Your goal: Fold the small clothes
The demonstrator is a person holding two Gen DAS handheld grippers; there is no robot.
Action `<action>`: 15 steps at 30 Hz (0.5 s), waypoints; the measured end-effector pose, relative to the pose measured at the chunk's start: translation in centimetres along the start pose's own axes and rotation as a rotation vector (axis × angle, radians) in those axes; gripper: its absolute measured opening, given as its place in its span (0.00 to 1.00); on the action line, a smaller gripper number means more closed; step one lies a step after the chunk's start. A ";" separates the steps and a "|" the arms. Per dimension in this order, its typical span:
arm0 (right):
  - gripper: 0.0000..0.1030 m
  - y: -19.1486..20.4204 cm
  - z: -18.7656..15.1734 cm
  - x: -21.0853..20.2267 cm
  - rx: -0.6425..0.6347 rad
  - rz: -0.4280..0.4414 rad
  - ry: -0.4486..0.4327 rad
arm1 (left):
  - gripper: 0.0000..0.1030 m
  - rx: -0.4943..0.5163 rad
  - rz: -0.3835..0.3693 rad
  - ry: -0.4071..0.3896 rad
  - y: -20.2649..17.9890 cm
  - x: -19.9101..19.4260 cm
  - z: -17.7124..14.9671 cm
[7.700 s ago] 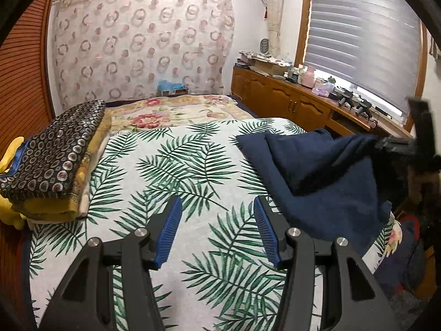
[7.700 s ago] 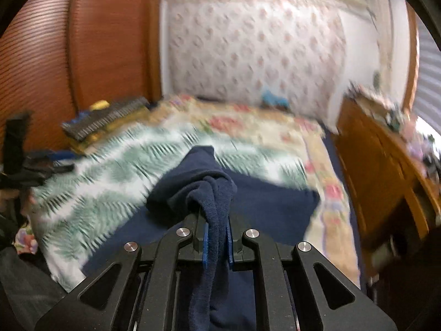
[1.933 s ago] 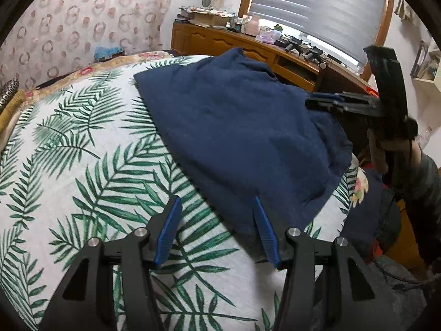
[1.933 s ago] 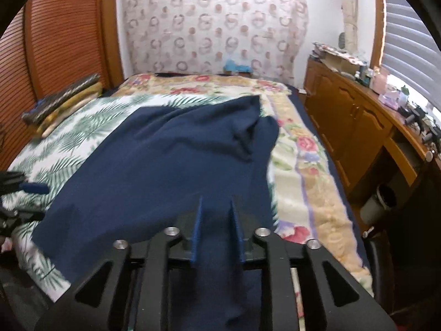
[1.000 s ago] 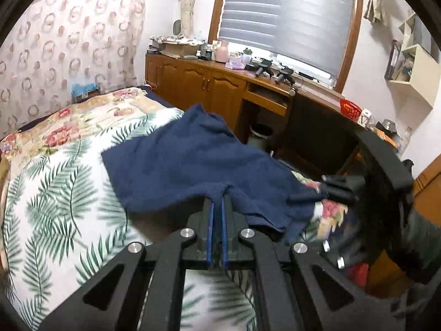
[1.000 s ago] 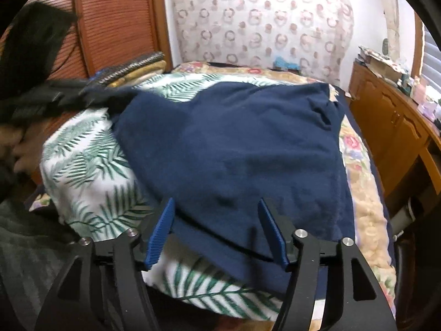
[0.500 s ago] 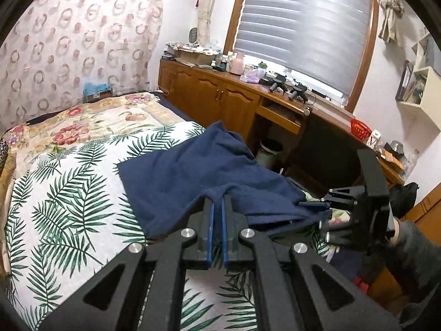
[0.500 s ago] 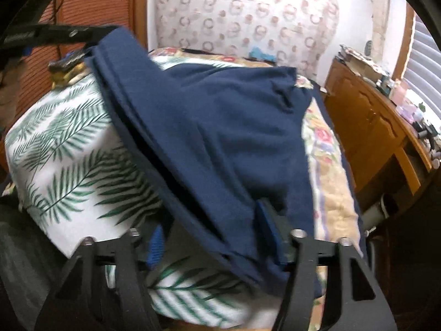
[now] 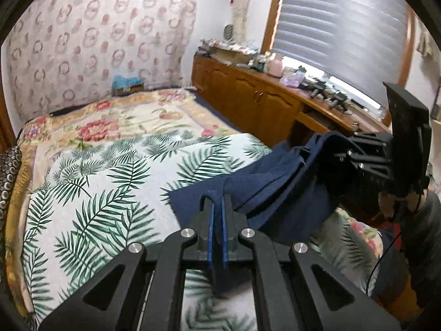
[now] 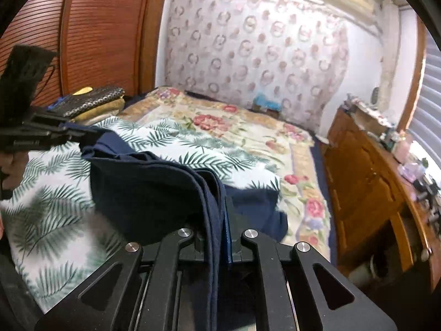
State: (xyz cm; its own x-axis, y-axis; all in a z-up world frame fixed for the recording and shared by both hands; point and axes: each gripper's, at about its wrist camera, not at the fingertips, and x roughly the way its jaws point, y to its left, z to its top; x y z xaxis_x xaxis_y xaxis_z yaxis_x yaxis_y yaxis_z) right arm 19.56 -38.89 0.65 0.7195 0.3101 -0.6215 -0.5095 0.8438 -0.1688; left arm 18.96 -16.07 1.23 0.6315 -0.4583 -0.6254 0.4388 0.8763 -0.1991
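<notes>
A navy blue garment (image 9: 278, 190) hangs between my two grippers above the near end of the bed. My left gripper (image 9: 217, 209) is shut on one edge of it. My right gripper (image 10: 217, 201) is shut on the other edge, where several layers of the garment (image 10: 154, 190) bunch between its fingers. In the left wrist view the right gripper (image 9: 344, 151) is at the right, raised, with cloth draping from it. In the right wrist view the left gripper (image 10: 74, 133) is at the left. The lower part of the garment rests on the bedspread.
The bed has a palm-leaf cover (image 9: 104, 193) near me and a floral blanket (image 9: 115, 121) beyond. Folded clothes (image 10: 91, 102) are stacked at the bed's left side by a slatted wooden door (image 10: 104, 27). A cluttered wooden cabinet (image 10: 366, 187) runs along the right under the window.
The right gripper has closed on the garment's edge, having been open around it half a second ago. Both grippers have lifted and the garment now hangs bunched between them.
</notes>
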 end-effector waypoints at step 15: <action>0.46 -6.5 3.1 9.1 0.098 -0.075 0.047 | 0.40 -0.090 -0.012 0.018 3.9 3.5 1.5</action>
State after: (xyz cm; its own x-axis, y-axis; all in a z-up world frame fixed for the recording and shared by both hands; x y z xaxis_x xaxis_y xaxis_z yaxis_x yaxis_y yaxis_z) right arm 30.91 -40.20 -1.51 0.7298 0.2258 -0.6453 -0.4051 0.9031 -0.1422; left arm 23.86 -14.47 -0.57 0.6149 -0.4666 -0.6357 0.3865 0.8810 -0.2727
